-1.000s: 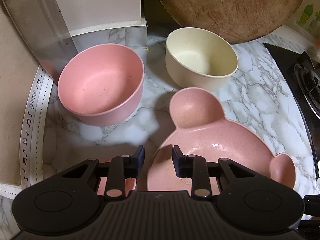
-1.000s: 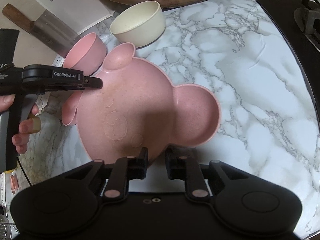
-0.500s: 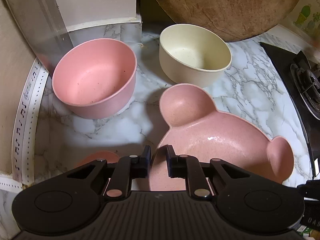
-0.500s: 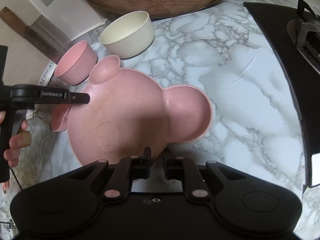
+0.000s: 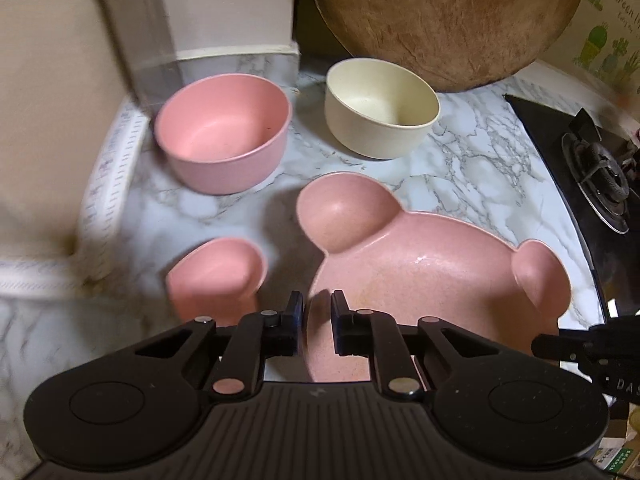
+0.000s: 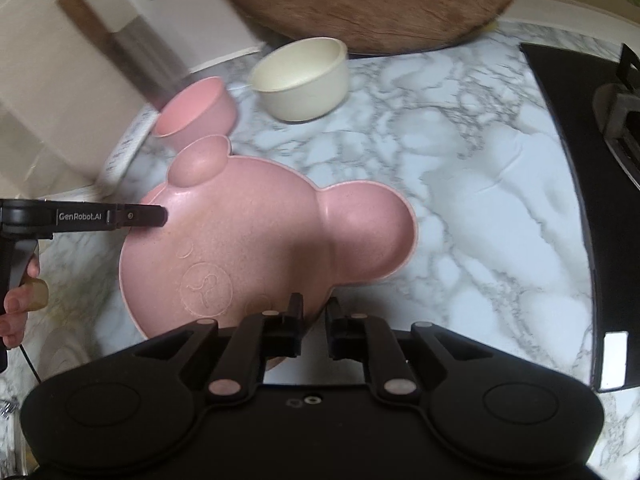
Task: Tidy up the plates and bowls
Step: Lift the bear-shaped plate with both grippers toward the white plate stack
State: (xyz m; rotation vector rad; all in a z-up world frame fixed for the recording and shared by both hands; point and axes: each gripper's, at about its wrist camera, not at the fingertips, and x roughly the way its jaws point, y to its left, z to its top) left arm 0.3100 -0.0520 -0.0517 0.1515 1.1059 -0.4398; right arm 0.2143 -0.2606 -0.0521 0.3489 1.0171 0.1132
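Both grippers have closed down on the pink bear-shaped plate since a second ago, and the plate now sits tilted, clear of a second pink plate (image 5: 218,276) that shows beneath its left side. Left gripper (image 5: 316,320) is narrowed almost fully, its pads pinching the plate's near rim (image 5: 312,344); from the right wrist view the same gripper (image 6: 160,216) reaches in from the left and bites the plate's left edge. Right gripper (image 6: 312,322) is likewise drawn nearly together, clamped on the rim of the bear-shaped plate (image 6: 248,248) at its near edge, with a person's fingers (image 6: 16,312) around the left tool's handle at the frame's left margin. One rounded ear of the plate (image 5: 344,216) points toward the back of the bench, the other ear (image 5: 540,280) toward the stove side. Behind the plate, near the back left corner of the marble bench (image 6: 480,200), stands a pink bowl (image 5: 224,144), and just to its right, apart from it, a cream bowl (image 5: 380,108). A large round wooden board (image 5: 440,20) leans against the back wall behind the cream bowl. A black gas stove (image 5: 592,176) runs along the bench's right edge, and a cleaver (image 6: 116,48) rests against the left wall.
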